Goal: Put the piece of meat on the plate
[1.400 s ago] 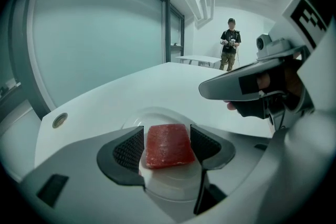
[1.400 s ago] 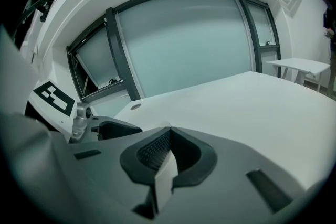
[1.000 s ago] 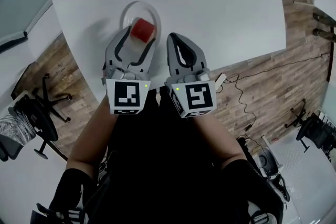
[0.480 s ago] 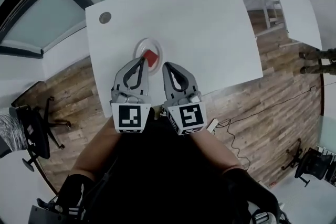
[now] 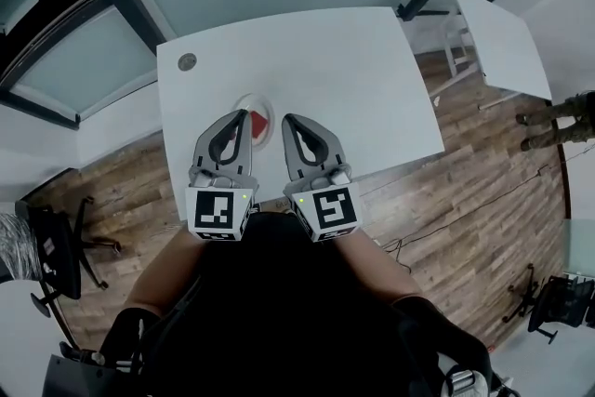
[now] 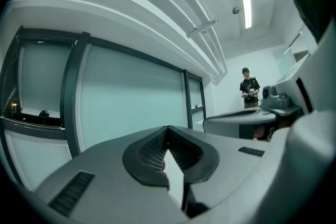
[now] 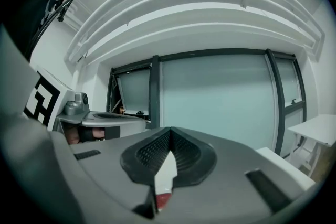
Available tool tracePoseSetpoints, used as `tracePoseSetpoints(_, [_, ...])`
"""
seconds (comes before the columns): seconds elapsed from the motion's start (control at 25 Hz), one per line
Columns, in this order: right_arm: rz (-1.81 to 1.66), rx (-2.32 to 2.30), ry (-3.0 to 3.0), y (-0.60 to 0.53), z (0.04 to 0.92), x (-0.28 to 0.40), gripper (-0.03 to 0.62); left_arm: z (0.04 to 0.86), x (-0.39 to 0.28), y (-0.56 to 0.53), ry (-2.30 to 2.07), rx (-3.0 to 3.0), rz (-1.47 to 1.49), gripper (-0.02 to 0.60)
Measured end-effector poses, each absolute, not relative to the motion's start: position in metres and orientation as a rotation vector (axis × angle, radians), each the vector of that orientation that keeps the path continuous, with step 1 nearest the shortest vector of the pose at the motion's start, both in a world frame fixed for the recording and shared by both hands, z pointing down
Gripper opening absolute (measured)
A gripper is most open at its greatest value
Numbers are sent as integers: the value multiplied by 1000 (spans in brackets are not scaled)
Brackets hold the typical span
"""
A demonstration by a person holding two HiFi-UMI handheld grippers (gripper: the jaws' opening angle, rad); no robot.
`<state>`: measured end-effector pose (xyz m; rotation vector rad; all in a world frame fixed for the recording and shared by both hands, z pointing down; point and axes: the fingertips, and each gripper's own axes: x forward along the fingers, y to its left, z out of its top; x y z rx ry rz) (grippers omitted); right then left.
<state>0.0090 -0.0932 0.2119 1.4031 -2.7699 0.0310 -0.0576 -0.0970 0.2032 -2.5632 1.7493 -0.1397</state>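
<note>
Head view: meat (image 5: 260,123) sat on plate (image 5: 255,98) at 12 o'clock; left gripper (image 5: 244,114), right gripper (image 5: 286,119) clenched empty, best retreat gently.

Counted in head view:
- Grippers: two, left gripper (image 5: 244,114) and right gripper (image 5: 287,119).
- Marker cubes: two, one per gripper, left cube (image 5: 218,211) and right cube (image 5: 325,211).
- White tables: two, near table (image 5: 307,60) and far table (image 5: 493,37).
- Plate (image 5: 245,100): one.
- Piece of meat (image 5: 259,123): one, red.
- Round grommet (image 5: 187,62): one.
- Office chairs: two made out, left chair (image 5: 54,232) and lower-right chair (image 5: 558,300).

Counted in left gripper view:
- Standing person (image 6: 249,86): one.
- Ceiling light strip (image 6: 245,7): one.
</note>
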Motion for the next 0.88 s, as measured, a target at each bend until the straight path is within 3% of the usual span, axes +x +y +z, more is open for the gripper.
tracePoseSetpoints(0.88, [-57,1398,-2824,-46,196,45,3,187,-21,-45,1765,-2519,-32,3])
